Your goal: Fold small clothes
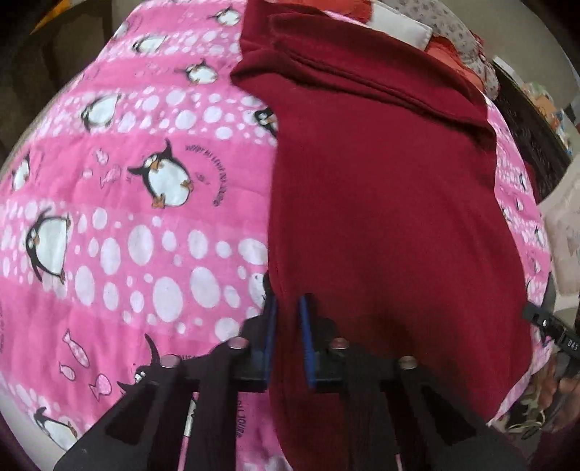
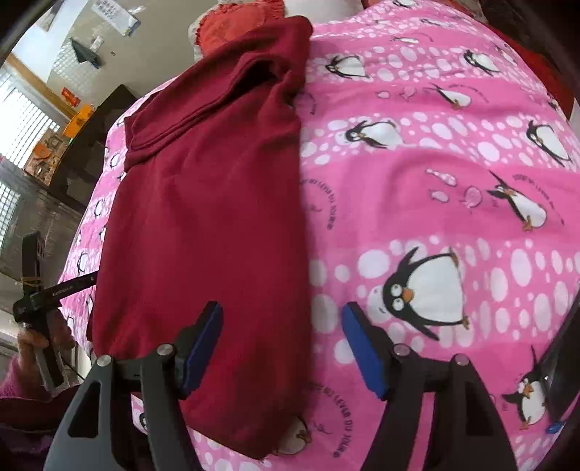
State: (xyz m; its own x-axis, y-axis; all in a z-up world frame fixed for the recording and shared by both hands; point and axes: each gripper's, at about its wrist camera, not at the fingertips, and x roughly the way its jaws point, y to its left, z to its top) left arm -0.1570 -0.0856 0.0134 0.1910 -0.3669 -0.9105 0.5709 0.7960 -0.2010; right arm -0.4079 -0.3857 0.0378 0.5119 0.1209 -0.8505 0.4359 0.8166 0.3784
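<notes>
Your left gripper [image 1: 288, 319] has its blue pads drawn in narrow on the left edge of the dark red garment [image 1: 380, 217], low in the left wrist view. The log reads fully closed, and the small gap the frame shows between the pads is filled with cloth, so I read it as a pinch on that edge.

Your right gripper [image 2: 282, 326] stands wide, holding nothing. Its left pad is over the garment [image 2: 203, 217] and its right pad over the pink penguin blanket [image 2: 435, 145], so it straddles the garment's right edge near the bottom centre of the right wrist view. My guess: you're lining up to pinch that edge as well.

The garment lies flat on the blanket [image 1: 145, 217], running from bottom centre to the top of both views, already a long narrow strip with a sleeve folded across near the top. Looks like the side folds are in and the end-to-end fold is next, which would explain both tools at the near hem.

Other clothes, orange-red [image 2: 232, 25], sit beyond the far end.

Watch the right pinch: the blanket is soft, so it could get caught along with the hem.
</notes>
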